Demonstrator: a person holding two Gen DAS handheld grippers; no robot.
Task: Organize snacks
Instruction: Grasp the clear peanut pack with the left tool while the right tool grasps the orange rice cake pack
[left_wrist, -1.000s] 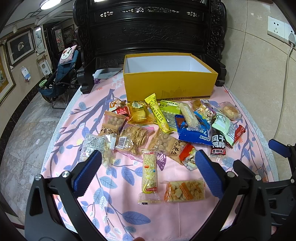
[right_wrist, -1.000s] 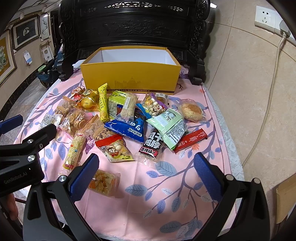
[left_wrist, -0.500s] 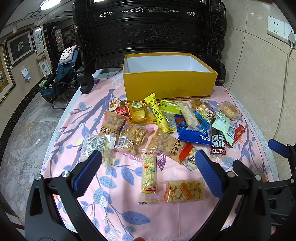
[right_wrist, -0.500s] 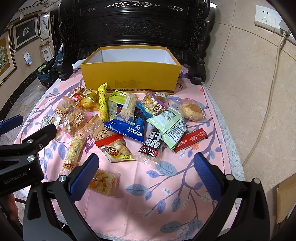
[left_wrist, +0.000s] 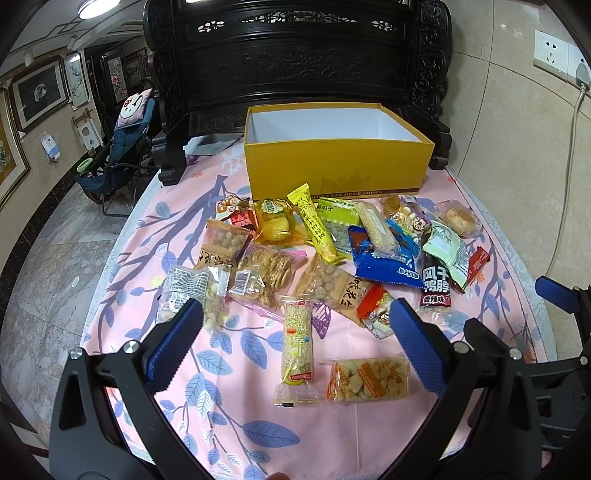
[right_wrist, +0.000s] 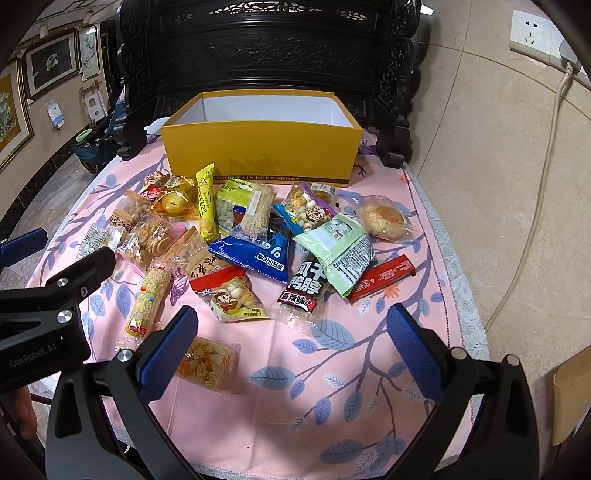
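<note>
Several snack packets lie in a heap on a pink leaf-print tablecloth (left_wrist: 236, 406). An open yellow box (left_wrist: 336, 168) with a white inside stands behind them; it also shows in the right wrist view (right_wrist: 258, 155). My left gripper (left_wrist: 295, 343) is open and empty, held over a rice-bar packet (left_wrist: 297, 347) and an orange cracker packet (left_wrist: 369, 378). My right gripper (right_wrist: 291, 345) is open and empty above the cloth (right_wrist: 314, 406), near a red-topped peanut packet (right_wrist: 231, 295) and a black packet (right_wrist: 304, 282). A blue packet (right_wrist: 255, 254) lies mid-heap.
A dark carved wooden cabinet (left_wrist: 303, 62) stands behind the box. A tiled wall with a socket (right_wrist: 530, 33) and a hanging cable is on the right. A blue folding chair (left_wrist: 122, 155) stands on the floor at the left. The left gripper's body (right_wrist: 48, 314) sits at the right wrist view's left edge.
</note>
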